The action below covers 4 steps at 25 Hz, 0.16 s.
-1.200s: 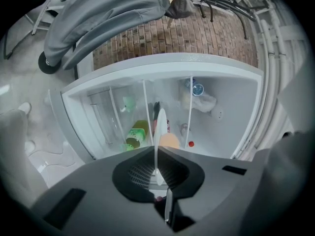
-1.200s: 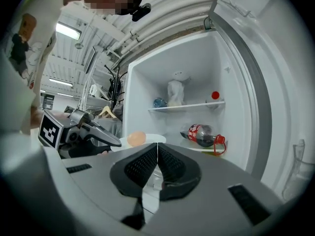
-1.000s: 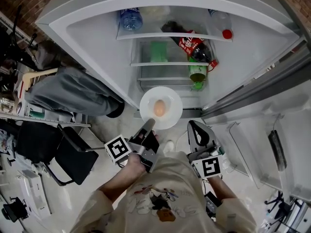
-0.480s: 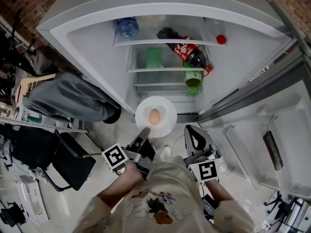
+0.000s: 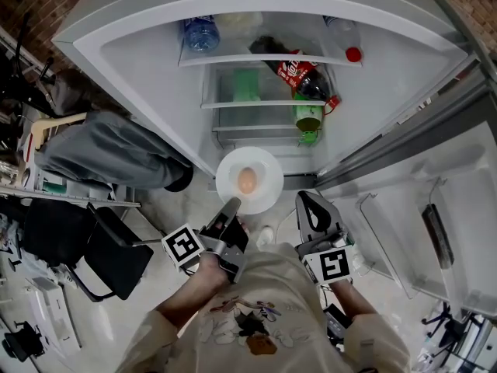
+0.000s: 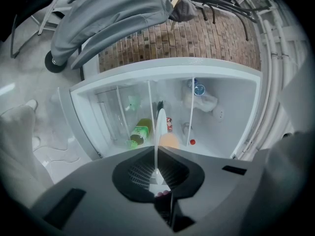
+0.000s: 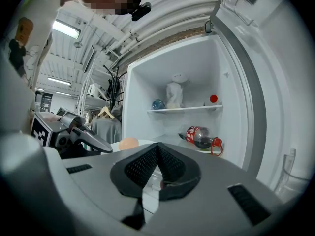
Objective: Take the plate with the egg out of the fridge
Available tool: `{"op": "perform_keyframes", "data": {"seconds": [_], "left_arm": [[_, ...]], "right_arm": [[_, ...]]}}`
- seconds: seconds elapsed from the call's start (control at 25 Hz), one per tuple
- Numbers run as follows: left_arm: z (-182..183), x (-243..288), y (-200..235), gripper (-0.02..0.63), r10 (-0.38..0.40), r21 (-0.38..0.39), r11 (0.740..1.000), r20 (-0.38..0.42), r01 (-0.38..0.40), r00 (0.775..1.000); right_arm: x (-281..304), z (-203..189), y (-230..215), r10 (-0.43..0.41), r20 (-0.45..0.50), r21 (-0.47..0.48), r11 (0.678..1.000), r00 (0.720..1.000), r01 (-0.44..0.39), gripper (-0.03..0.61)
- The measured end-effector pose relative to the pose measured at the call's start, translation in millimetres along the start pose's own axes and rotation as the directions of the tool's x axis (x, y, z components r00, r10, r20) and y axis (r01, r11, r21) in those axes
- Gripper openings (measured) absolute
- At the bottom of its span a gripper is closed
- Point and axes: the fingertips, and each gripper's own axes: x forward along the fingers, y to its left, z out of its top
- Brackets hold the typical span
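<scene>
"Looking along the left gripper (image 5: pixel 231 210), what is found between its jaws?"

"The near rim of the plate (image 5: pixel 269 171) is clamped there. In the left gripper view the plate is seen edge-on, as a thin white line running straight out from between the pads, so a firm pinch on the rim is read."

"And where is the plate placed relative to the fridge (image 5: pixel 132 57)?"

"It is held at the fridge's mouth, low down, in front of the lower shelves, with the egg (image 5: pixel 247 181) resting at its middle. Whether the far rim is fully clear of the sill cannot be told."

"Which relation is the coming move judged to turn on?"

"The plate lies wholly ahead of the left jaws, stretching away from them toward the fridge, and it is carried by one edge only. The egg sits loose beyond the pads. So a pull straight back along the gripper's own line, toward the person, is judged to be needed, with the plate kept level — one dip of the far rim and the egg could be rolled off."

"Is the right gripper (image 5: pixel 312 205) counted on?"

"It is seen just to the right of the plate, near but not touching — its jaws are closed together on nothing. The left is plainly the nearer, being on the plate itself."
</scene>
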Motion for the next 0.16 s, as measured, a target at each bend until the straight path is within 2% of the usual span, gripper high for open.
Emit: {"op": "perform_keyframes", "data": {"seconds": [0.16], "left_arm": [[-1.5, 3.1, -1.0, 0.018, -0.006, -0.002, 1.0, -0.001, 0.006, 1.0]], "right_arm": [[0.2, 0.2, -0.4, 0.006, 0.002, 0.0, 1.0, 1.0, -0.006, 0.006]]}}
